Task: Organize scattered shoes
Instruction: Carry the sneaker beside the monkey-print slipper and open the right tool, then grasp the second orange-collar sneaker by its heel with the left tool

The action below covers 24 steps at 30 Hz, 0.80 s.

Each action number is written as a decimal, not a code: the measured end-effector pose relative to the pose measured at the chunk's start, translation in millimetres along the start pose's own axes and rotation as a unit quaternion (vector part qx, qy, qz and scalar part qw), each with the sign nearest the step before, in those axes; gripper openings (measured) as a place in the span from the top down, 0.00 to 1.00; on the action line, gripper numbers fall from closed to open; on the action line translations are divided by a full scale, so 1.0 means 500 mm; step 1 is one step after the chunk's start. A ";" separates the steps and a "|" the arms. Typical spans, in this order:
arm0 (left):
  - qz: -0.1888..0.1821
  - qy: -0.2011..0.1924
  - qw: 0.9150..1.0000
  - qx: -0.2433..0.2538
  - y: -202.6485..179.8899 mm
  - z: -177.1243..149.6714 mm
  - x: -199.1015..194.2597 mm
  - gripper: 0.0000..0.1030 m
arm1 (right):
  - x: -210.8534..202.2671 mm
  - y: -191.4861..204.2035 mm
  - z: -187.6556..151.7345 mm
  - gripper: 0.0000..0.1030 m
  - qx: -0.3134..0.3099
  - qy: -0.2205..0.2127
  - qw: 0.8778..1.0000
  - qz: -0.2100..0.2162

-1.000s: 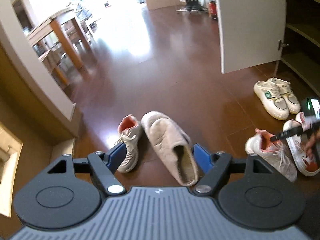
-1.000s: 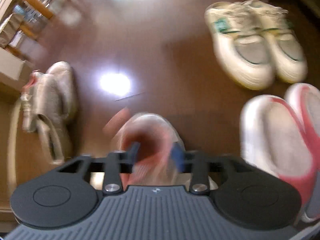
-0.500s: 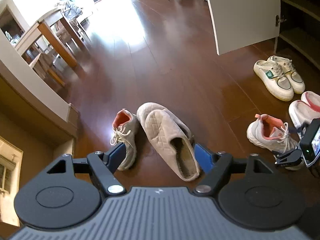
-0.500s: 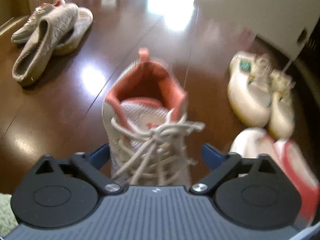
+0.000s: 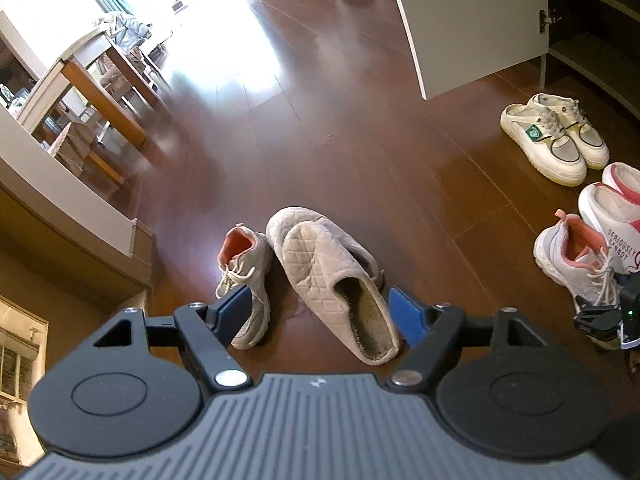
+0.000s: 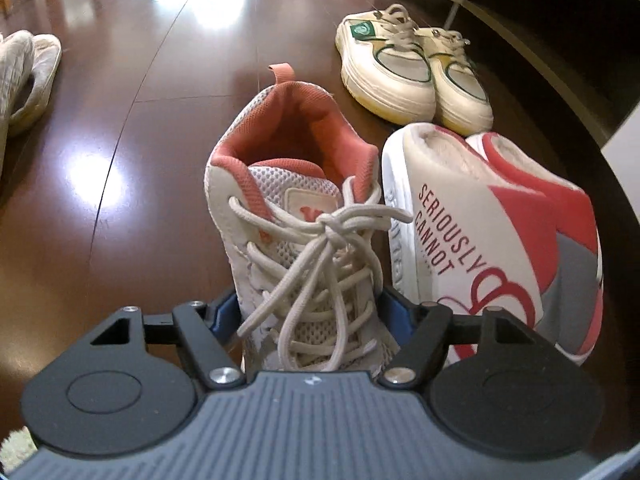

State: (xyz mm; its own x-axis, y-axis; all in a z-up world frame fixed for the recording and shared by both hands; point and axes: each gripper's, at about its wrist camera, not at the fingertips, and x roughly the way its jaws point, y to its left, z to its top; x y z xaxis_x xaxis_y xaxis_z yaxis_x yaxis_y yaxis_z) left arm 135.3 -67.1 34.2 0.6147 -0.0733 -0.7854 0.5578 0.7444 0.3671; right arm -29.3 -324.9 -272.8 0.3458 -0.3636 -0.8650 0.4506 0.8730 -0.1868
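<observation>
My right gripper (image 6: 310, 314) is shut on the toe of a white sneaker with a coral collar (image 6: 304, 208), which rests on the floor beside the red and white slippers (image 6: 492, 232). That sneaker also shows in the left wrist view (image 5: 576, 256), with the right gripper (image 5: 604, 314) at its toe. My left gripper (image 5: 320, 312) is open and empty, above a pair of beige quilted slippers (image 5: 332, 276), one lying on the other. The matching coral-collared sneaker (image 5: 246, 280) lies just left of them.
A pair of cream sneakers with green badges (image 6: 416, 68) stands beyond the slippers, near an open shoe cabinet with a white door (image 5: 472, 20). A low wall and step (image 5: 80, 216) lie to the left. A dining table and chairs (image 5: 88, 92) stand far left.
My right gripper has come down low behind the sneaker and closed its jaws on the toe. The sneaker now stands next to the red and white slippers. My left gripper has barely moved.
</observation>
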 end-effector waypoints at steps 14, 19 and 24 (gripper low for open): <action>0.012 0.037 0.998 -0.039 0.083 -0.056 0.023 0.24 | 0.014 -0.001 0.053 0.21 -0.019 -0.008 1.000 -0.012; 0.037 0.076 0.995 -0.046 0.153 -0.114 0.065 0.24 | -0.071 -0.034 0.066 0.12 0.031 -0.058 0.998 0.004; -0.001 0.023 0.999 0.023 0.191 -0.171 0.133 0.21 | -0.125 -0.046 0.102 0.09 0.065 -0.080 0.994 0.036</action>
State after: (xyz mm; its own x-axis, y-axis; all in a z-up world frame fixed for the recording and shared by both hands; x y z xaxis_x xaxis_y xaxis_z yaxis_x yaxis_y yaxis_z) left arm 181.8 55.8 -25.4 0.5875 -0.0434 -0.8080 0.5843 0.7135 0.3866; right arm -19.2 -338.9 -190.6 0.5024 -0.3579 -0.7871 0.5193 0.8527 -0.0562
